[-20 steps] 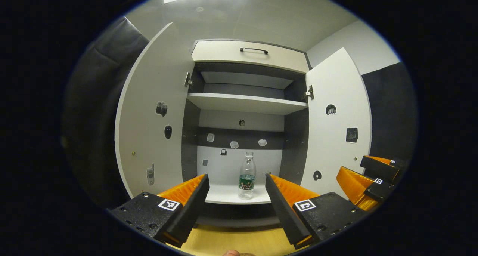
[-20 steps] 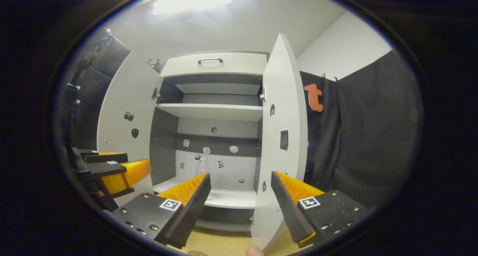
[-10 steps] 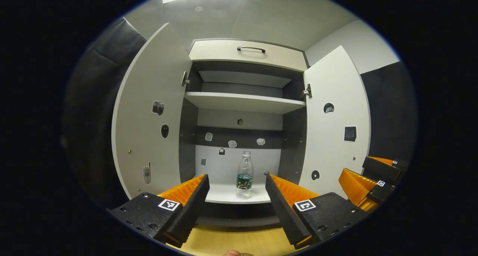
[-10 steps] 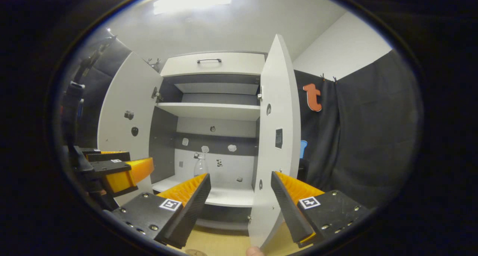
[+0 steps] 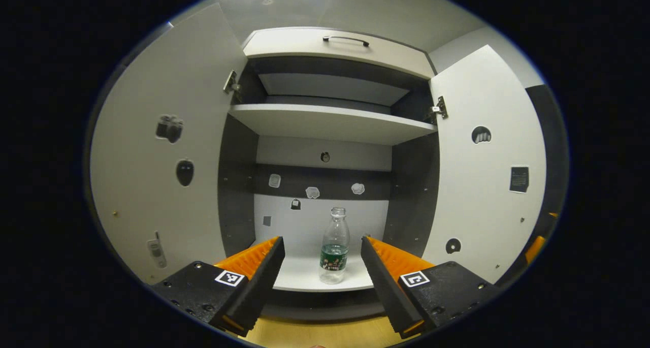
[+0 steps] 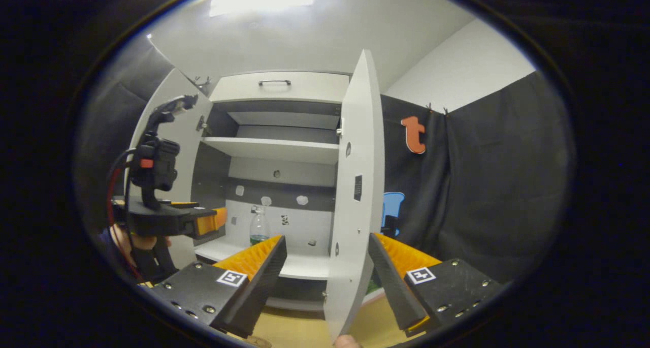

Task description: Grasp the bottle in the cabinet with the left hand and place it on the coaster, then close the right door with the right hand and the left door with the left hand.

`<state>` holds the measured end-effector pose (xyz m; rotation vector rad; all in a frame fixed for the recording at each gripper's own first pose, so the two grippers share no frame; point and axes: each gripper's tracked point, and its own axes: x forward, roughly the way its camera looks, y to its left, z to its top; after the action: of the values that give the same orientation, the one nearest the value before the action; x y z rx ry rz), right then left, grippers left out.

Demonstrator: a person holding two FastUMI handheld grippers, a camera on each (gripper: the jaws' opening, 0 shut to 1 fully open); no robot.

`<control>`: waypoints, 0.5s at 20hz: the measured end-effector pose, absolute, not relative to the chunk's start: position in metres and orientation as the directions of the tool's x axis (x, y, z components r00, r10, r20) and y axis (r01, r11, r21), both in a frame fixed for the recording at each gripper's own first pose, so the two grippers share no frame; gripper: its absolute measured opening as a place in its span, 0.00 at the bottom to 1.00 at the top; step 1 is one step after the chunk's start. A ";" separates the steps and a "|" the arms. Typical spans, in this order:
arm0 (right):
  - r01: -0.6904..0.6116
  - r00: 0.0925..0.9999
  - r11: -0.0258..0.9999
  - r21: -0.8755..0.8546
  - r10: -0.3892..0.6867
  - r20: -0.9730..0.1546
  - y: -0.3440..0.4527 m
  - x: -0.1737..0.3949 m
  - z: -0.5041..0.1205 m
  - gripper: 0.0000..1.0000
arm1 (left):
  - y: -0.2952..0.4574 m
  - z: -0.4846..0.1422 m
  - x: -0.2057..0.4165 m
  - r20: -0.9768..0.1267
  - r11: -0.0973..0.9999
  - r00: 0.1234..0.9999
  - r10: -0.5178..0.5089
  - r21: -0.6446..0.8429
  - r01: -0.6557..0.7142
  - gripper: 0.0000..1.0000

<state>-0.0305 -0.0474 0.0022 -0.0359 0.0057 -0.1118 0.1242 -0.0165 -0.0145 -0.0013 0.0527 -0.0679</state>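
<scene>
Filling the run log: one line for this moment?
phase: reach | left gripper: open, lined up on water bottle upright on lower shelf | right gripper: open, at right door edge | doors open

Clear plastic bottle [image 5: 334, 246] stands upright on the white cabinet's bottom shelf [image 5: 304, 279], straight ahead of the left gripper [image 5: 322, 277] & between its spread fingers, not touching. White left door [image 5: 167, 150] swung out to that gripper's left, white right door [image 5: 487, 185] to its right, white upper shelf [image 5: 330, 127] above the bottle. Right gripper [image 6: 327, 279], fingers apart, has the right door's edge [image 6: 350, 211] just ahead between them; left gripper [image 6: 203, 222] off to its left.
</scene>
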 end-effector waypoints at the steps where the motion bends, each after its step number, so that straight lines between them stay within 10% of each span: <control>1: 0.130 0.991 0.991 -0.043 -0.130 0.000 -0.055 -0.032 0.003 0.98 | -0.018 -0.016 0.140 -0.057 0.997 0.995 -0.077 -0.007 0.077 0.95; 10: 0.340 0.939 0.937 -0.085 -0.343 -0.023 -0.126 -0.046 -0.011 0.99 | -0.040 -0.055 0.257 -0.154 0.992 0.980 -0.127 -0.021 0.125 0.95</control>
<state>-0.0463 -0.1259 -0.0112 -0.0808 0.0375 -0.3490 0.2566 -0.0401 -0.0545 -0.0114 0.1561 -0.1266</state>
